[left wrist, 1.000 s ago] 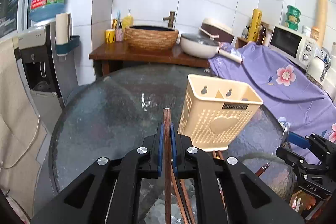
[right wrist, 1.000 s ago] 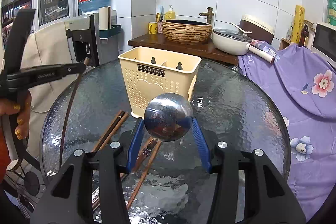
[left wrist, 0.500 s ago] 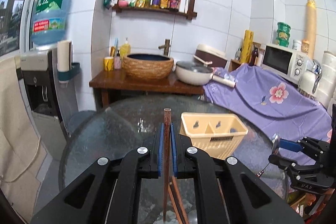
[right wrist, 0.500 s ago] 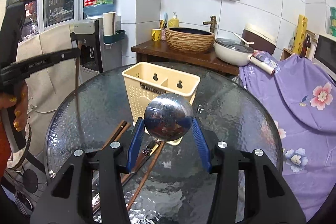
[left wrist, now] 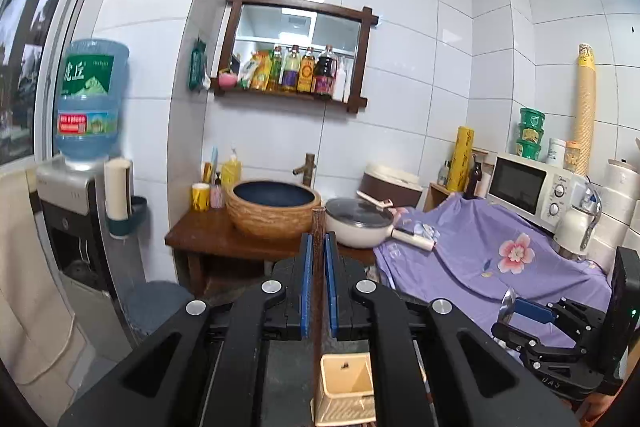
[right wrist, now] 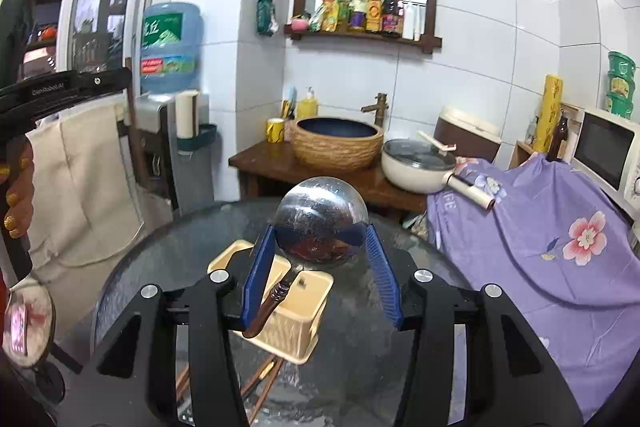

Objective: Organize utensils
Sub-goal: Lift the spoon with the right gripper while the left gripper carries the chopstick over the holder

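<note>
My left gripper (left wrist: 319,255) is shut on a brown chopstick (left wrist: 319,291) that stands upright, its lower end over the cream utensil basket (left wrist: 345,393) far below. My right gripper (right wrist: 320,247) is shut on a steel spoon (right wrist: 320,219), bowl facing the camera, its dark handle (right wrist: 268,311) hanging down over the cream utensil basket (right wrist: 296,327). The right gripper also shows at the right of the left wrist view (left wrist: 520,311). Several brown chopsticks (right wrist: 256,379) lie on the glass table (right wrist: 360,367) in front of the basket.
Behind the round table stand a wooden counter (right wrist: 272,163) with a woven basin (right wrist: 336,143) and a white pan (right wrist: 416,163). A purple flowered cloth (right wrist: 540,247) covers furniture at the right. A water dispenser (left wrist: 76,211) stands at the left.
Both grippers have risen high above the table with their utensils held. The basket now sits low in both views, beneath the chopstick and the spoon handle.
</note>
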`<state>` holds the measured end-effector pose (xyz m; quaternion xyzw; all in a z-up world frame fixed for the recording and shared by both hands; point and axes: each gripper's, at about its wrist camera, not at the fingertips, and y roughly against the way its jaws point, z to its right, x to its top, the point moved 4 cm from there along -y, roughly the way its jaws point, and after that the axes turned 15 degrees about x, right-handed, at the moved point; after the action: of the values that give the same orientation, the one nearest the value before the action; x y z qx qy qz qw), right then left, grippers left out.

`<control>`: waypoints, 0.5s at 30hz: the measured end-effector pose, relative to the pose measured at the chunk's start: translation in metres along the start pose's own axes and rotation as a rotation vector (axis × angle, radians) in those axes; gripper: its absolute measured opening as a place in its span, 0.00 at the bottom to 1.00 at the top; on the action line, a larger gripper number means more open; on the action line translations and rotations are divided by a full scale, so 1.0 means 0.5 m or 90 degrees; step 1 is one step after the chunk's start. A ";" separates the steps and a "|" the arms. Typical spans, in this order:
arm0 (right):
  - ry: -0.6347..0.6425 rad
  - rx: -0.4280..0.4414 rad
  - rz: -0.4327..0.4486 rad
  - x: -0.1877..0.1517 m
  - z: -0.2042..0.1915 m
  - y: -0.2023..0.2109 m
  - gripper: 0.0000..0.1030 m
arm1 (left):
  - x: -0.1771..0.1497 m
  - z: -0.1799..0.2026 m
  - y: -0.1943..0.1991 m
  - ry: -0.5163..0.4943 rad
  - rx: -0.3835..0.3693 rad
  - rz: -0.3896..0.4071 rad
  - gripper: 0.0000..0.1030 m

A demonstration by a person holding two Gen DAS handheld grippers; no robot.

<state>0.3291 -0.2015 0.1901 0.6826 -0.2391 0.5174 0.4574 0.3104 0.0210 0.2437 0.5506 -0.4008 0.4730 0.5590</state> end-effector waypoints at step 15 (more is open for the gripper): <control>-0.002 -0.055 -0.017 0.035 0.041 -0.089 0.46 | 0.011 0.083 -0.066 -0.004 -0.002 -0.029 0.06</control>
<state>0.3809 -0.1959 0.1885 0.6663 -0.2529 0.4995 0.4925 0.3469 -0.0182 0.2440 0.5599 -0.3906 0.4578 0.5695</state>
